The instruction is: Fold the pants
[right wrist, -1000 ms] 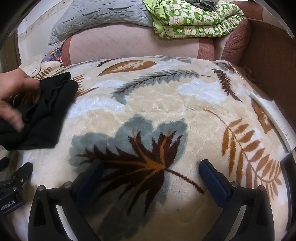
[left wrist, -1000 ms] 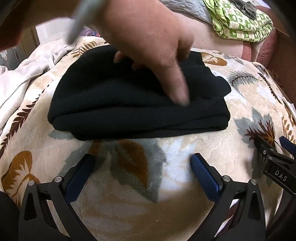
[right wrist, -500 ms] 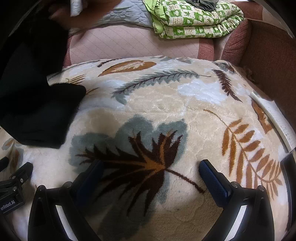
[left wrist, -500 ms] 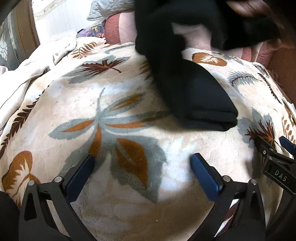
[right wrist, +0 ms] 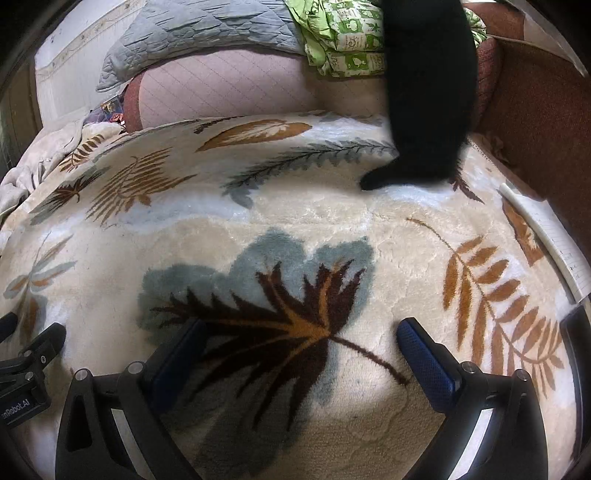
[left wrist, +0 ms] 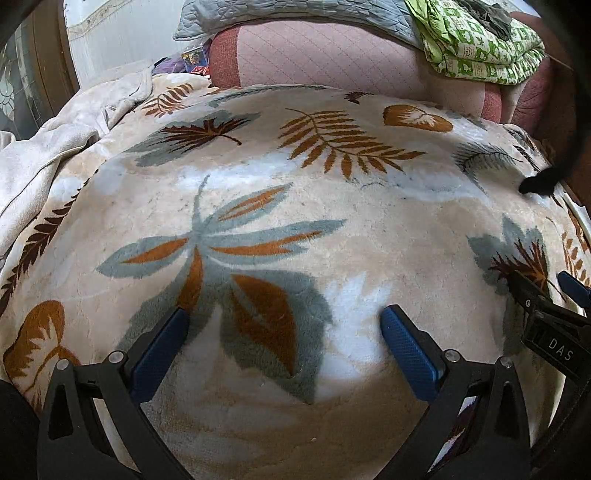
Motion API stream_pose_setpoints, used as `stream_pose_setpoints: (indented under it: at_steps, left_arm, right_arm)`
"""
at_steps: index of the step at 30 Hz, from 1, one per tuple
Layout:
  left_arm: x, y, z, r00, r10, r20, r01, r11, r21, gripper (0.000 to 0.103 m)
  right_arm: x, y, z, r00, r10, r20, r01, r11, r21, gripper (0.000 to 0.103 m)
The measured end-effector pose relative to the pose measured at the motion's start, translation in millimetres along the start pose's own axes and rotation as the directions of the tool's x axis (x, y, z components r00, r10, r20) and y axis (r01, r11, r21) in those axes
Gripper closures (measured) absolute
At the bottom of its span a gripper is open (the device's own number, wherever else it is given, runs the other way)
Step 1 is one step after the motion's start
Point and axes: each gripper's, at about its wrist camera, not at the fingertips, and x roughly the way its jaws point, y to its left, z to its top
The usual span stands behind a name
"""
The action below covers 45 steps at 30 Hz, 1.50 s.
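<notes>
The black pants (right wrist: 424, 92) hang down from the top of the right wrist view, and their lower tip touches the leaf-patterned blanket (right wrist: 332, 229) at the far right. In the left wrist view only a dark corner of the pants (left wrist: 543, 182) shows at the right edge. What holds them is out of view. My left gripper (left wrist: 284, 317) lies open and empty on the blanket (left wrist: 258, 192). My right gripper (right wrist: 301, 328) is also open and empty, with the pants well ahead of it to the right.
A pink cushion (left wrist: 332, 55) lines the back, with a grey quilted pillow (left wrist: 295, 14) and a folded green patterned quilt (left wrist: 480, 48) on top. A crumpled pale sheet (left wrist: 55, 147) lies at the left. A white strip (right wrist: 546, 240) and a dark brown wall (right wrist: 546, 122) border the right.
A hand lifted the folded black pants off the middle of the blanket and carried them up and to the right. Both grippers have stayed still.
</notes>
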Motion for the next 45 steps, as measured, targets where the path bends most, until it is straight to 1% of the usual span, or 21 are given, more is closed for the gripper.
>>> stream_pose_setpoints:
  at_steps: [21,23,26,28,30,32,34,37,40,42,45]
  left_arm:
    - [-2,-1,-3,1.000,0.001,-0.001,-0.001,1.000,0.000,0.000]
    - [-2,-2,-3,1.000,0.011,-0.006,-0.011,1.000,0.010,0.000]
    - [-2,-1,0,1.000,-0.004,-0.029,0.005,1.000,0.020,0.000]
    - [-6,0,2,0.998,-0.020,-0.059,0.023,0.999,0.043,0.000]
    - [-13,3,4,0.996,-0.040,-0.080,0.043,0.998,0.038,0.000]
    - [-24,7,5,0.997,-0.055,-0.059,0.057,0.998,0.024,0.000]
    - [-38,12,7,0.998,-0.059,-0.018,0.059,0.998,0.020,0.000]
    - [-56,19,16,0.999,-0.047,0.025,0.046,0.998,0.033,0.000]
    - [-64,25,24,0.998,-0.055,0.033,0.054,0.998,0.023,0.000]
    - [-69,29,26,0.998,-0.056,0.041,0.055,0.998,0.013,0.000]
    - [-70,35,26,0.998,-0.057,0.034,0.057,0.998,0.001,0.000]
  right_arm:
    - [2,0,-1,1.000,-0.001,-0.003,0.001,1.000,-0.001,0.000]
    - [2,0,0,1.000,-0.002,-0.005,0.002,1.000,-0.001,0.000]
    - [1,1,-1,1.000,-0.013,-0.002,0.013,1.000,-0.011,0.001]
    - [-2,-3,-2,1.000,0.022,-0.006,-0.022,1.000,-0.011,0.000]
    - [-10,-5,0,0.998,0.057,-0.028,-0.058,0.997,-0.045,0.000]
    - [-24,-6,1,0.998,0.067,-0.008,-0.068,0.997,-0.045,0.000]
    - [-41,-6,2,0.994,0.105,0.030,-0.105,0.994,-0.026,0.000]
    - [-58,-1,7,0.989,0.140,0.042,-0.139,0.990,-0.026,0.000]
    - [-70,8,14,0.987,0.151,0.049,-0.149,0.988,-0.042,0.000]
    - [-77,15,16,0.984,0.164,0.063,-0.161,0.986,-0.052,0.000]
    - [-84,24,19,0.982,0.175,0.076,-0.170,0.983,-0.064,0.000]
